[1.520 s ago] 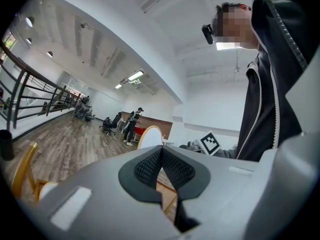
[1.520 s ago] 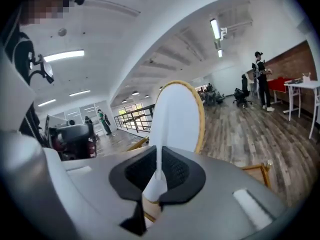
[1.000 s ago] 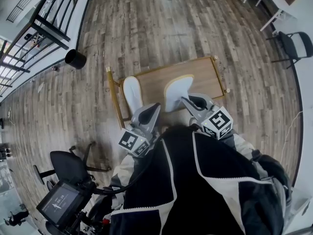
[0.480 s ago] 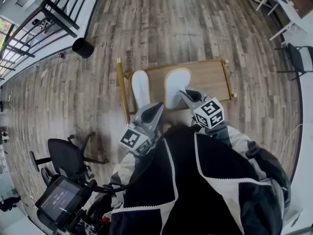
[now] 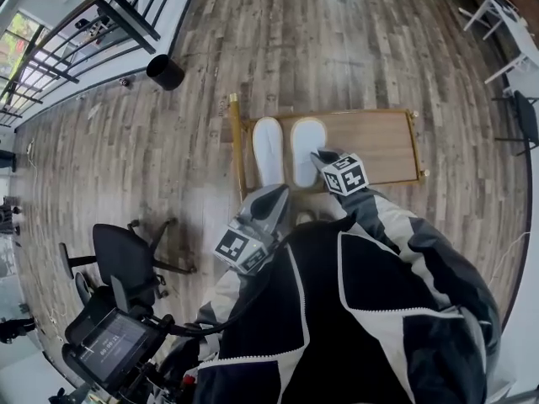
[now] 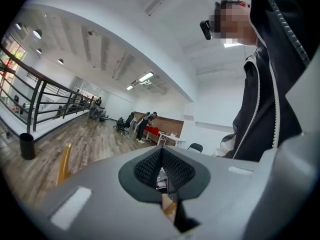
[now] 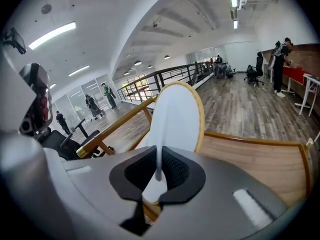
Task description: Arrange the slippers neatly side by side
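Two white slippers lie side by side, toes pointing away, on a low wooden table (image 5: pixel 379 146) with a gold frame. My right gripper (image 5: pixel 322 156) is shut on a thin white edge at the heel end of the right slipper (image 5: pixel 306 146). In the right gripper view that slipper (image 7: pixel 176 115), tan-rimmed, stretches away from the jaws (image 7: pixel 159 173) over the table (image 7: pixel 250 156). The left slipper (image 5: pixel 268 148) lies free. My left gripper (image 5: pixel 278 194) hovers just behind its heel, shut and empty; its jaws (image 6: pixel 162 168) point level across the room.
A black bin (image 5: pixel 166 71) stands on the wood floor beyond the table, near a black railing (image 5: pixel 101 19). An office chair (image 5: pixel 122 255) and a device with a screen (image 5: pixel 108 345) are at lower left. White furniture (image 5: pixel 505 15) and a dark chair (image 5: pixel 529 116) stand at right.
My right gripper has come down with the right slipper, which was angled apart from the left one and now lies parallel close beside it. My left gripper shifted a little, still empty.
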